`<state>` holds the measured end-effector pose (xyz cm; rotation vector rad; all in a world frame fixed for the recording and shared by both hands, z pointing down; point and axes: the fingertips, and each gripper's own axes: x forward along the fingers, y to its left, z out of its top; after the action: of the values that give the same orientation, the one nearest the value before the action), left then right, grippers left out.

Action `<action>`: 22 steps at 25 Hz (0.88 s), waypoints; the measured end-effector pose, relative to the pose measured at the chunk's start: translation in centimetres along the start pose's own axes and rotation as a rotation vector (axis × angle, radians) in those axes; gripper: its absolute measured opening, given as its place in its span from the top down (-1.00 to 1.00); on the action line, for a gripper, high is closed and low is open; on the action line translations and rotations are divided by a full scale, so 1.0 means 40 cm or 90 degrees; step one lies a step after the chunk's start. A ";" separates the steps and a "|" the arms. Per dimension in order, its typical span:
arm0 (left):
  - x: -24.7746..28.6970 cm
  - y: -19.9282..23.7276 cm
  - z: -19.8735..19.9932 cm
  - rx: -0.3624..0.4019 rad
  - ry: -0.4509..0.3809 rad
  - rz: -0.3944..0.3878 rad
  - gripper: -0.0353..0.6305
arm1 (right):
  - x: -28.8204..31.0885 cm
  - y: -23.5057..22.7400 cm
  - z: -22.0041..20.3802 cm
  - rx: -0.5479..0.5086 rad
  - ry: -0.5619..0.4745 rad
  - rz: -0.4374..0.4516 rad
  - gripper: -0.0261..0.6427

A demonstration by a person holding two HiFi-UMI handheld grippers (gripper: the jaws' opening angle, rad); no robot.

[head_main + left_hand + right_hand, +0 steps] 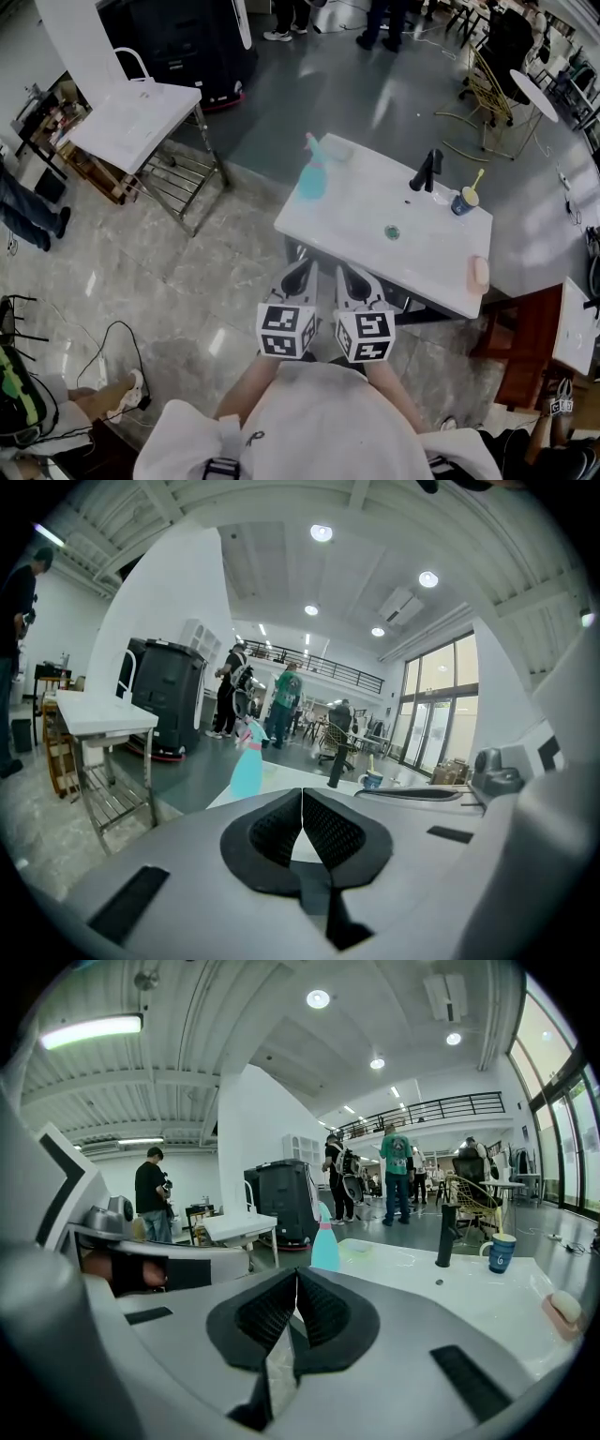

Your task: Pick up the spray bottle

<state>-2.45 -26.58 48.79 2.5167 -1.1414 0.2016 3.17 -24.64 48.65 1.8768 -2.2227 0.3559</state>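
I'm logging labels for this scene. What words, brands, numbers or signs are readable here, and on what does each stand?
"G": a single white mark, probably this letter, on the blue mug.
Spray bottle: no label can be read.
Green T-shirt: any print is too small and blurred to read.
Nothing else is legible.

Pale marble floor (pixel 187 309), white side table (pixel 136 117) at left — tall windows (pixel 436 724), round ceiling lights (pixel 322 533).

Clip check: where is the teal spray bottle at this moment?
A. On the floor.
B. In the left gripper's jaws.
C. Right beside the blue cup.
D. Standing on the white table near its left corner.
D: the spray bottle stands upright on the white table, across it from the blue cup.
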 end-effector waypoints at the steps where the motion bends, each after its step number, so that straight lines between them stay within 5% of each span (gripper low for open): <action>1: 0.004 0.007 0.000 -0.001 0.000 0.000 0.82 | 0.008 0.002 0.000 -0.001 0.000 0.001 0.85; 22: 0.033 0.076 0.020 0.005 0.001 0.018 0.82 | 0.082 0.021 0.017 0.065 -0.021 0.077 0.84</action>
<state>-3.86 -29.64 49.23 2.5077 -1.1776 0.2155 1.81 -27.79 49.01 1.8129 -2.3891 0.4701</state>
